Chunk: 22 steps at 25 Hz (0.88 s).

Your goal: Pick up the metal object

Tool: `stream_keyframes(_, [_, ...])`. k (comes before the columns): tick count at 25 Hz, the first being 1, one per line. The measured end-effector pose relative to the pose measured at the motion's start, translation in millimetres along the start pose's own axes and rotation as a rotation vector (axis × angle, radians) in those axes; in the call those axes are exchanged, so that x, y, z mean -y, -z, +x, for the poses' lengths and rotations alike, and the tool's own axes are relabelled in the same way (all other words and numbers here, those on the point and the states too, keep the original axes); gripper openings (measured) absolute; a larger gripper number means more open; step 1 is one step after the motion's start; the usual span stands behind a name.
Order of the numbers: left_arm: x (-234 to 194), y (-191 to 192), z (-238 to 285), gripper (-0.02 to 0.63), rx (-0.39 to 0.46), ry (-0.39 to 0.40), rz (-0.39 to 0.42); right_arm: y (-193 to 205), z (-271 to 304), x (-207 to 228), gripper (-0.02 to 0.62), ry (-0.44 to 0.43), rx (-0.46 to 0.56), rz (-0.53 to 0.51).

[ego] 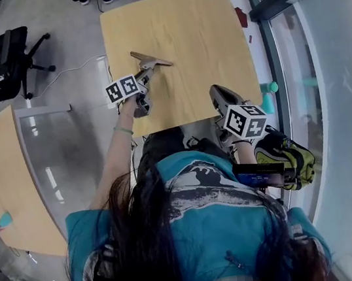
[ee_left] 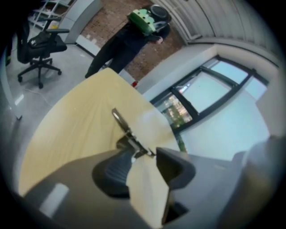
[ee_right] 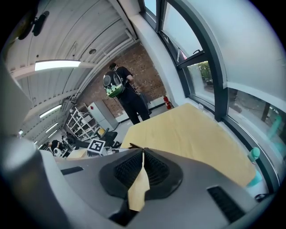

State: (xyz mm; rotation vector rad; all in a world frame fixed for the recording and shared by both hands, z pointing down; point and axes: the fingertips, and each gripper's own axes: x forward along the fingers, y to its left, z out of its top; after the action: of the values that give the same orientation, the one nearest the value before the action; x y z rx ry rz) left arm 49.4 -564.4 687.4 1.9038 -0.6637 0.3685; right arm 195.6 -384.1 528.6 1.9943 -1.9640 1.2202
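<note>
A thin metal object [ee_left: 124, 127] lies flat on the light wooden table [ego: 199, 33]. In the left gripper view it stretches away from the jaw tips, with its near end at the gap between them. My left gripper [ego: 152, 59] [ee_left: 145, 156] hovers low over the table's left half. It is open, with bare tabletop showing between its pads, which do not press on the object. In the head view I cannot make out the object. My right gripper [ego: 222, 96] [ee_right: 143, 154] sits at the table's near right edge, shut and holding nothing.
A person with a green backpack [ee_left: 144, 20] [ee_right: 117, 85] stands beyond the table's far end. An office chair [ego: 10, 53] and a second wooden table [ego: 0, 177] are to the left. A window wall [ego: 320, 47] runs along the right, with a teal item [ego: 268, 92] by it.
</note>
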Motion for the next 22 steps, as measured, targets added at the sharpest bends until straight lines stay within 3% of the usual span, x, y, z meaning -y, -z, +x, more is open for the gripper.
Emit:
stream_keyframes(7, [-9, -14, 27, 0.158, 0.025, 0.028, -0.168, 8, -4, 16, 0.018, 0.04, -0.005, 0.032])
stream_keyframes(13, [-8, -27, 33, 0.082, 0.084, 0.093, -0.354, 15, -7, 20, 0.018, 0.055, -0.015, 0.044])
stream_keyframes(14, [-5, -28, 33, 0.031, 0.091, 0.107, -0.364, 16, -7, 21, 0.018, 0.055, -0.016, 0.043])
stream_keyframes(16, [-1, -27, 31, 0.01, 0.096, 0.112, -0.345, 18, -8, 21, 0.018, 0.052, -0.019, 0.039])
stream_keyframes(19, [11, -20, 23, 0.005, 0.079, 0.126, -0.265, 18, -10, 18, 0.018, 0.041, -0.023, 0.032])
stream_keyframes(22, [26, -18, 9, 0.005, 0.101, 0.17, -0.262, 19, -12, 17, 0.018, 0.025, -0.032, 0.021])
